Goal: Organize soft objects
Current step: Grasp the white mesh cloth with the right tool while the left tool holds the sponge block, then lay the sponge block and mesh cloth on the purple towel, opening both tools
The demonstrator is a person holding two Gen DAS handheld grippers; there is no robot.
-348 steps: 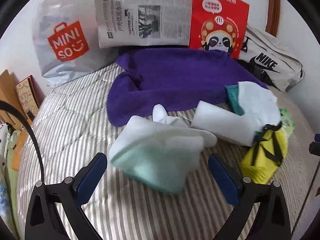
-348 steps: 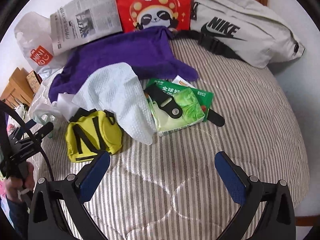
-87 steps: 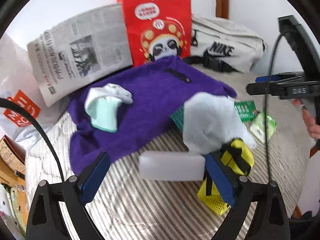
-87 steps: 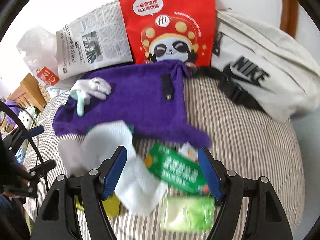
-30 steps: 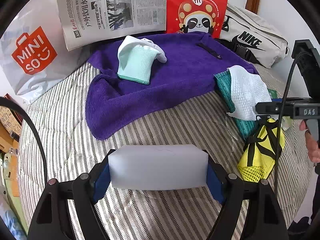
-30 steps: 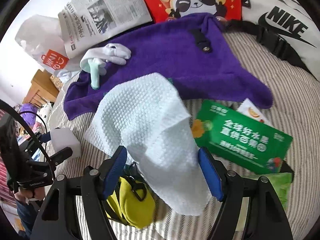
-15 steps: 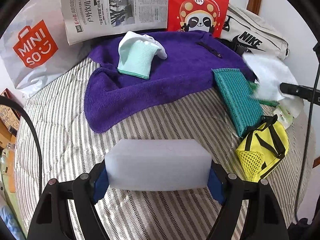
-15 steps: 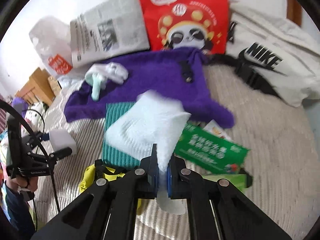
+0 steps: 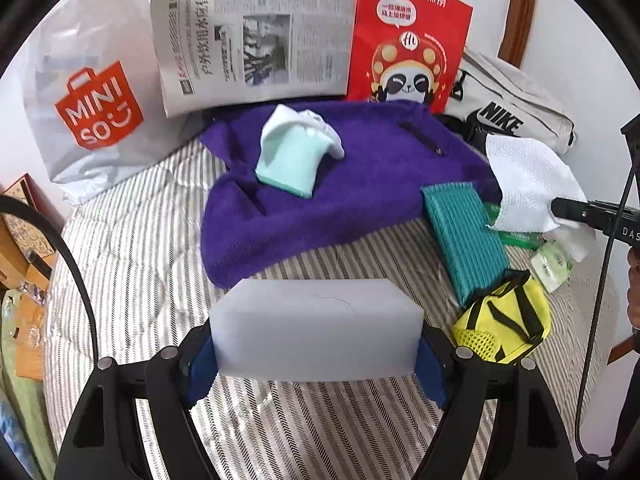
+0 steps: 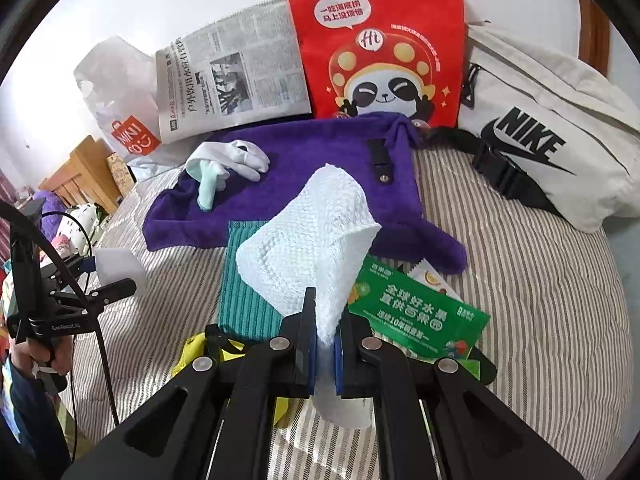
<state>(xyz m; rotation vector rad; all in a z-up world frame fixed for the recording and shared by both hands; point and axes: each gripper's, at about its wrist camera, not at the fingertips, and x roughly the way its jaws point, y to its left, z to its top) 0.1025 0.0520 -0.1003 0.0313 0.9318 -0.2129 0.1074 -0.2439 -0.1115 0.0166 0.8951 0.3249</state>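
Right gripper [image 10: 323, 344] is pinching the white waffle-textured cloth [image 10: 308, 236] by one edge, left gripper [image 9: 316, 356] is squeezing the white foam block [image 9: 316, 328]; the cloth's hanging tail is risking dragging the green snack packet [image 10: 416, 316].

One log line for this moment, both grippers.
left gripper: shut on white sponge block | right gripper: shut on white cloth

"miniso" reads in white on the orange logo of the plastic bag [image 9: 92, 108], "nike" in black on the pale waist bag [image 10: 528, 140], "海底捞" tops the red paper bag [image 10: 376, 40], and chinese headlines cross the newspaper [image 9: 252, 40].
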